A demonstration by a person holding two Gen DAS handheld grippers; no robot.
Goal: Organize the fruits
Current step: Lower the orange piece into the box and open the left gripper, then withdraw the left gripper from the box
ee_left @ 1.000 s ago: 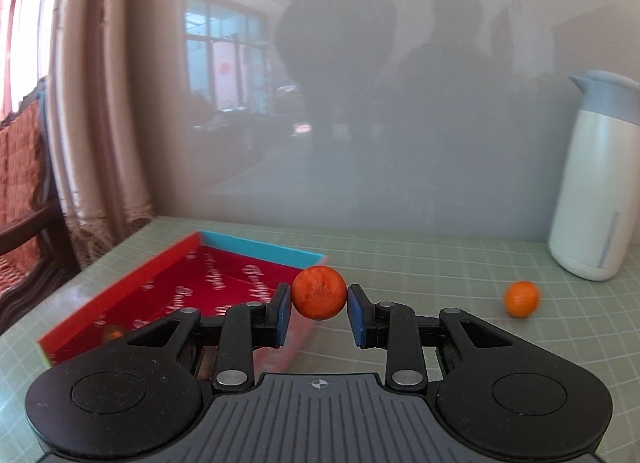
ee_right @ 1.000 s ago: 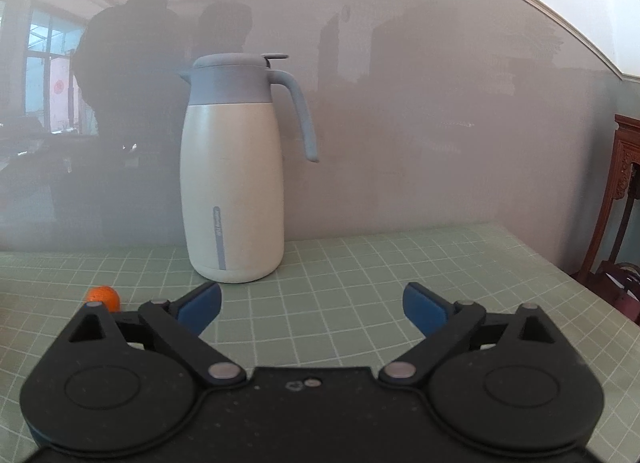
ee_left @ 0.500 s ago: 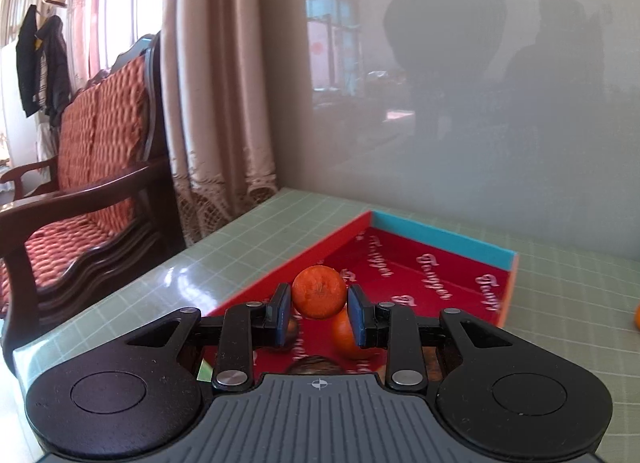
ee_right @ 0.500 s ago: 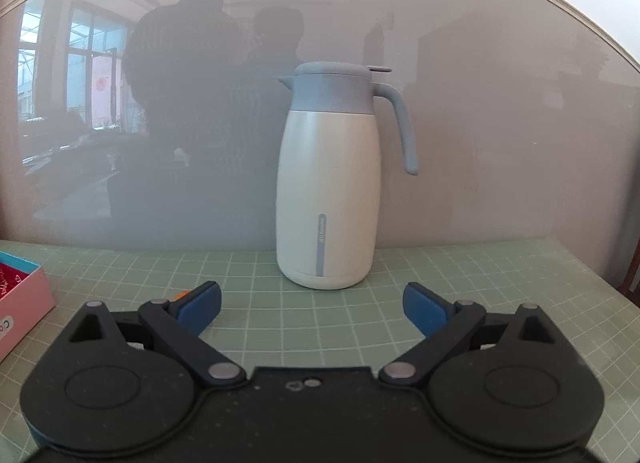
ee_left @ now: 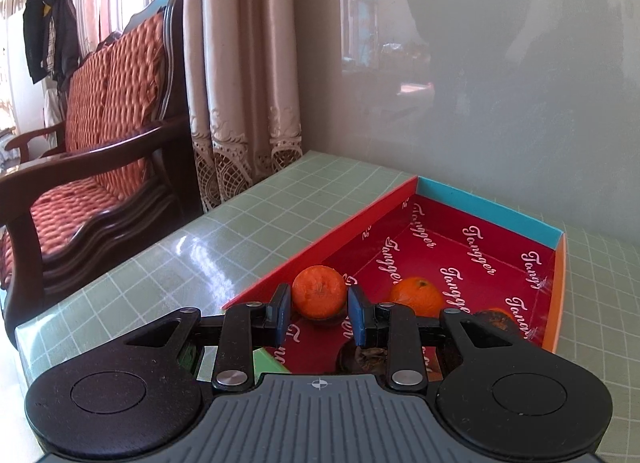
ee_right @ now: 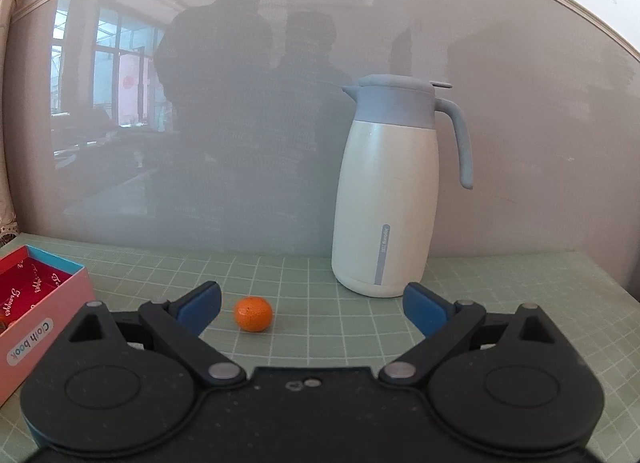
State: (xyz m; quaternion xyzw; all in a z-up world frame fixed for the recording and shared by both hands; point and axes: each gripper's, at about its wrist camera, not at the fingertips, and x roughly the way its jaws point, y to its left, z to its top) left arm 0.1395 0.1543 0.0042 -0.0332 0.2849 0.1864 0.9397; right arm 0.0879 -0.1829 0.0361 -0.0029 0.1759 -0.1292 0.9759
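Left hand-held gripper (ee_left: 319, 309) clamped, right (ee_right: 311, 305) agape

four oranges (ee_left: 319, 291), one box (ee_left: 486, 205), one jug (ee_right: 386, 199)

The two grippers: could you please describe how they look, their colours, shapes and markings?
Both match: the left gripper and right gripper have black linkage arms with silver pivot pins, round black discs and blue-padded fingers. The left has a ribbed grey plate with a crosshair mark.

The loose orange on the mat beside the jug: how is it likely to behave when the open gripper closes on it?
The loose orange looks round and sits free on the flat grid mat, so a nudge would probably roll it. Its dimpled peel likely grips well. It looks small enough for the wide-open right gripper to span easily.
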